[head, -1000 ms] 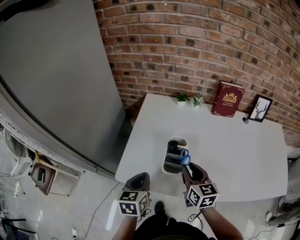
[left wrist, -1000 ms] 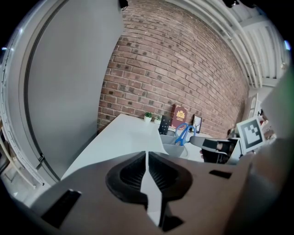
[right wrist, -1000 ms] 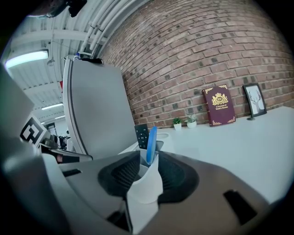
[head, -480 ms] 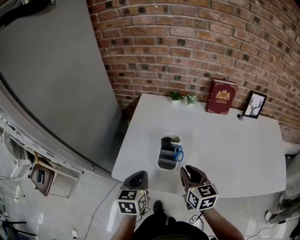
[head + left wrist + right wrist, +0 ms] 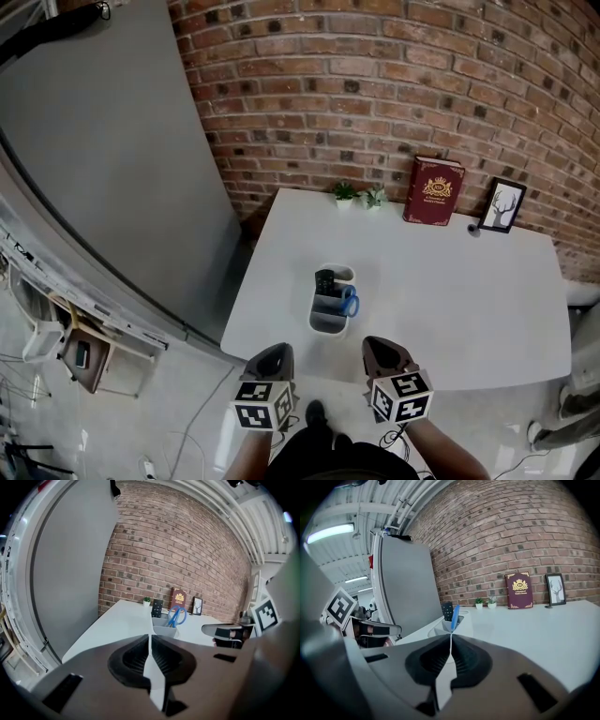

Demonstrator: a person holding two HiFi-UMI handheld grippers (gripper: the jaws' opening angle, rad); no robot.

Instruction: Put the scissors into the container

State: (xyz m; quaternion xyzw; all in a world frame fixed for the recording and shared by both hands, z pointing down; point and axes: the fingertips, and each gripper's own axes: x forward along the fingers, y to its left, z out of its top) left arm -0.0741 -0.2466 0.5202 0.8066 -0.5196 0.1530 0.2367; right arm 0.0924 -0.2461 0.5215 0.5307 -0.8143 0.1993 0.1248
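Blue-handled scissors (image 5: 349,302) stand upright in the grey container (image 5: 323,326), near the front edge of the white table (image 5: 450,300).

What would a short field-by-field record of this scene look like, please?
scissors: blue-handled, standing in the container, handles up
container: grey, on the white table
left gripper: shut, empty, apart from the container
right gripper: shut, empty, apart from the container
far edge of table: red book, framed picture, two small plants

Blue scissors (image 5: 350,302), pale grey container (image 5: 320,327), white table (image 5: 450,291), maroon book (image 5: 432,190), red brick wall (image 5: 375,84)
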